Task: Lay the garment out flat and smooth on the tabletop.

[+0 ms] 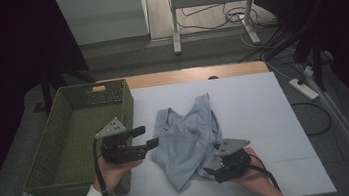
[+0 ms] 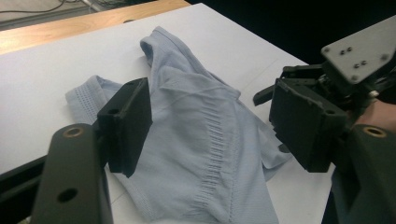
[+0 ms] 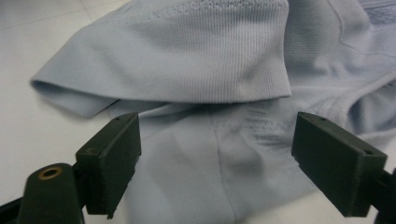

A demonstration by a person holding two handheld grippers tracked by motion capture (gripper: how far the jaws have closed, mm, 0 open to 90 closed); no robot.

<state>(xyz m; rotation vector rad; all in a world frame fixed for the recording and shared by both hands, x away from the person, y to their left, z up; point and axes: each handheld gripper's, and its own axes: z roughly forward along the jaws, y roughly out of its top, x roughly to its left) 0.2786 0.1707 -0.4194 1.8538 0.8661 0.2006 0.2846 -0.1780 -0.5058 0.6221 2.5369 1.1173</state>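
A light blue knit garment (image 1: 187,136) lies crumpled on the white table (image 1: 265,117). My left gripper (image 1: 146,136) hovers at the garment's left edge, jaws wide apart and empty. In the left gripper view, the cloth (image 2: 196,116) spreads beyond the left gripper (image 2: 215,126). My right gripper (image 1: 213,160) sits low at the garment's near right corner, pointing into it. In the right gripper view the right gripper (image 3: 215,158) stands open with a flat layer of the garment (image 3: 187,56) lying between its pads, which do not press on it.
A green woven basket (image 1: 44,159) stands at the table's left edge, just behind my left hand. A wooden strip (image 1: 195,74) runs along the far edge. A power strip (image 1: 304,87) and cables lie on the floor at the right.
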